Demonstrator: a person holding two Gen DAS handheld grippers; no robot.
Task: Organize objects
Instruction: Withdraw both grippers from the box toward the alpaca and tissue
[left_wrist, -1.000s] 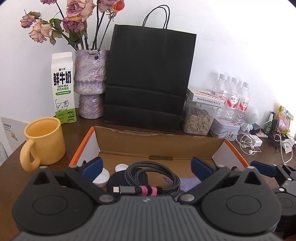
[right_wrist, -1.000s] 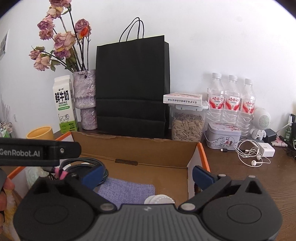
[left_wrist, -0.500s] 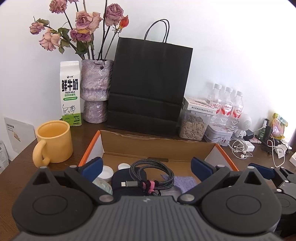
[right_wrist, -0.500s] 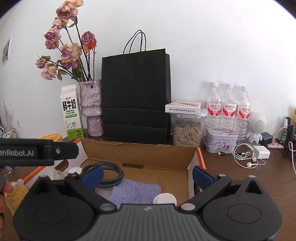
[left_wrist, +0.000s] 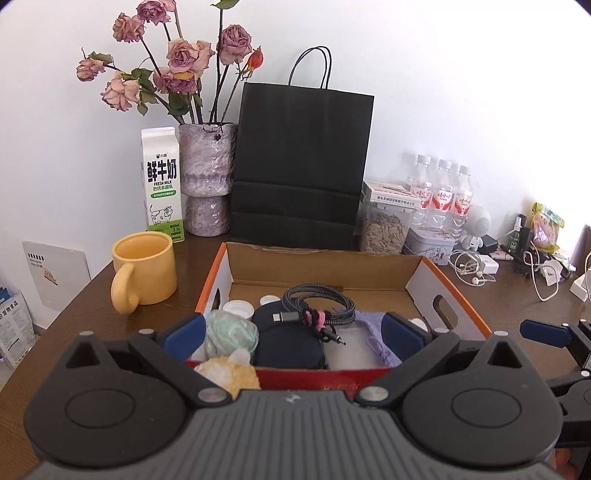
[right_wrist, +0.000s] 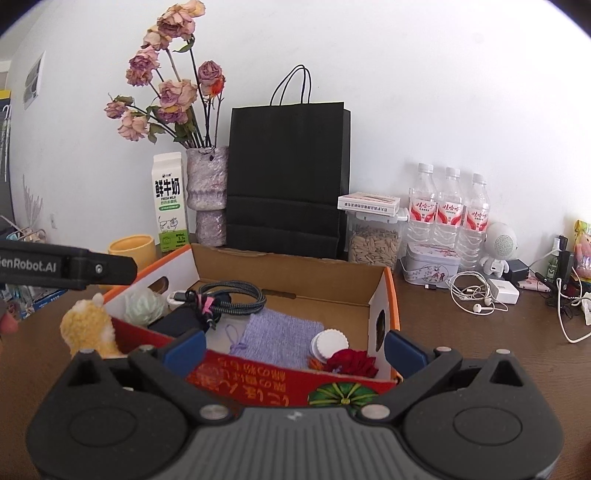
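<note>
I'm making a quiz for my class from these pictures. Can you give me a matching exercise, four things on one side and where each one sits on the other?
Things:
1. braided cable
2. yellow mug
3. small white box
4. white earphones

Places:
A. on the table, right of the cardboard box
B. on the table, left of the cardboard box
C. inside the cardboard box
D. on top of the seed jar

Pairs: 1-C, 2-B, 3-D, 4-A

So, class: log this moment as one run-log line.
left gripper: open, empty | right gripper: open, empty | coiled cable: in cardboard box | yellow mug: outside box, on table
</note>
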